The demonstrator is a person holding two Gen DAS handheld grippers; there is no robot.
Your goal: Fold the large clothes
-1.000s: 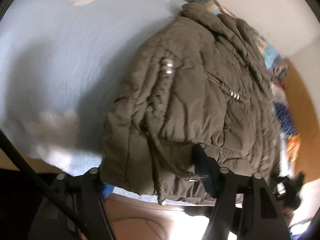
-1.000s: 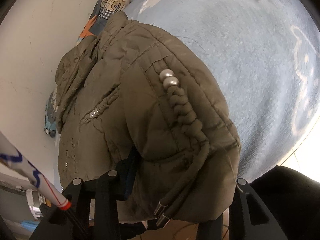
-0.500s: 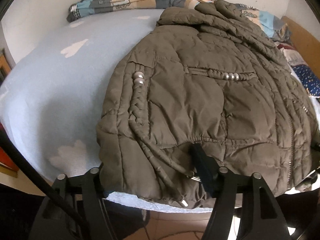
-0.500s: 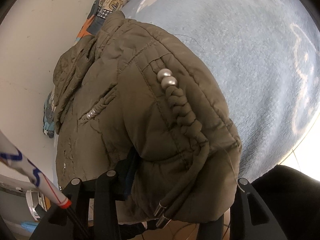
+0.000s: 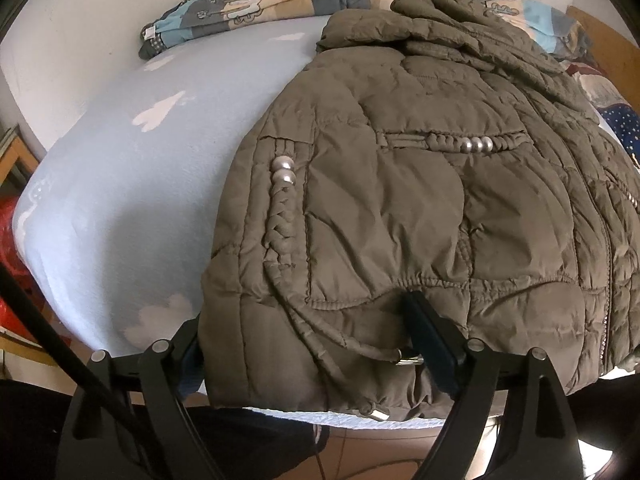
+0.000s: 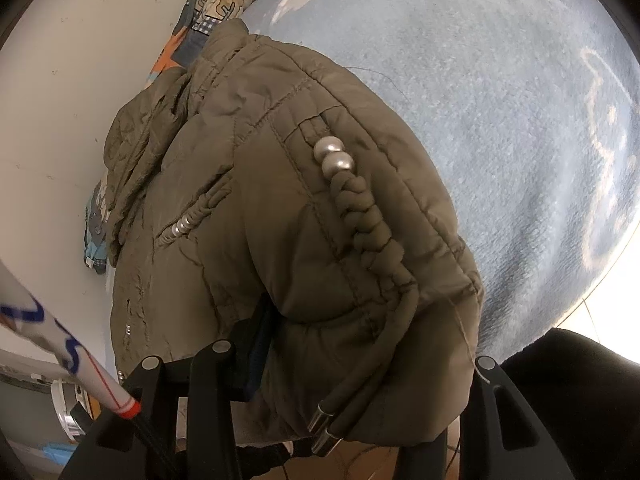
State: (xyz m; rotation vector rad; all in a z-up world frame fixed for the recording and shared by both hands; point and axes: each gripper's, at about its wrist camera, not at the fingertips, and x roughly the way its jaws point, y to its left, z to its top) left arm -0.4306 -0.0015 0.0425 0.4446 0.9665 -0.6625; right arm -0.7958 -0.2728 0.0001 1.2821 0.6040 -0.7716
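An olive-brown quilted jacket (image 5: 420, 208) is spread on a bed covered by a pale blue sheet (image 5: 132, 184) printed with white clouds, its hem lying at the near edge of the mattress and its hood end bunched up towards the far wall. A patterned duvet (image 5: 256, 4) is heaped along that wall, behind the jacket.

The hem is straddled by the left tongs (image 5: 316, 344), whose jaws have just been opening and now stand wide. Its right finger (image 5: 432, 340) is tucked under a fold of the jacket's lower edge, while its left finger sits beside the jacket's corner at the mattress edge (partly hidden by cloth). Whether the pads still press on the fabric cannot be told for certain; the gap looks loose.

In the right wrist view, the hem corner is held bunched between the jaws of the right tongs (image 6: 360, 368), set at a middling width, with the cloth bulging over the left finger (image 6: 256, 344) and covering the right one.

A braided cord (image 6: 368, 224), capped by two silver beads (image 6: 334, 156), runs down the jacket towards the hem, and its metal-tipped ends (image 6: 320, 428) hang over the edge. A second beaded braid (image 5: 472, 142) is seen across the pocket.
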